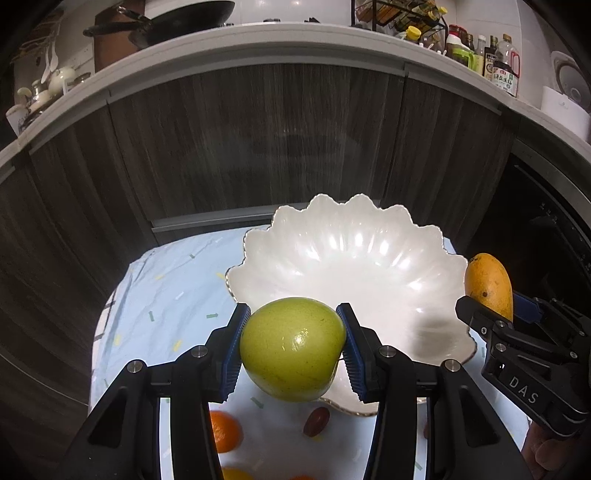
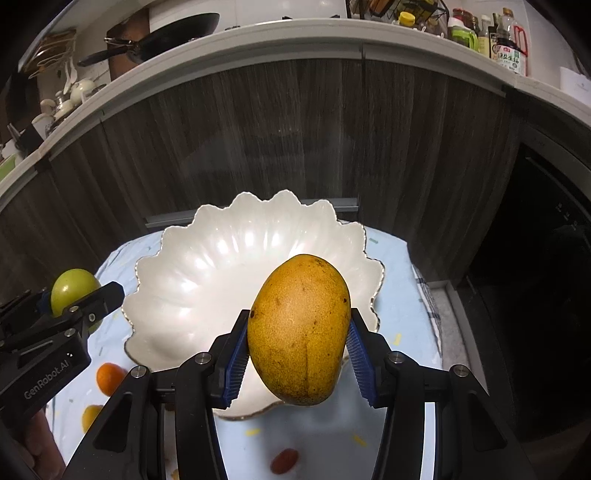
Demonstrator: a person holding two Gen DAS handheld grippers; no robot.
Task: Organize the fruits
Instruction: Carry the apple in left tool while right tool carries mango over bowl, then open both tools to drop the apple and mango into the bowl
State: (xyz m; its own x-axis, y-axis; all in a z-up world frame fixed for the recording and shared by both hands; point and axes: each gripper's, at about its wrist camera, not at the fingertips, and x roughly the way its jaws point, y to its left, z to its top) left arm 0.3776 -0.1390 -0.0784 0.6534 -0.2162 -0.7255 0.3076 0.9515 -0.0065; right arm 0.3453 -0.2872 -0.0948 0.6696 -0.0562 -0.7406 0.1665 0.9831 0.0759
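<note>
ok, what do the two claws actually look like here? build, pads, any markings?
Both match: matte black angular linkage bodies with round silver pivot pins, two fingers each faced with ribbed blue pads. The left claw carries white "GenRobot.AI" lettering on its side, seen from the right wrist; the right claw shows "DAS" in the left wrist view. No cables visible. Only slivers of the hands holding them show, with no sleeve in view.

Dark wood-grain cabinet fronts (image 1: 258,140) are filling the background under a pale grey countertop edge (image 1: 240,40). A black pan (image 1: 177,18) is sitting on the counter, with sauce bottles (image 1: 495,59) crowding its right end. A light blue patterned cloth (image 1: 166,295) is covering the table. Light is glaring off white wall tiles (image 1: 295,7).
</note>
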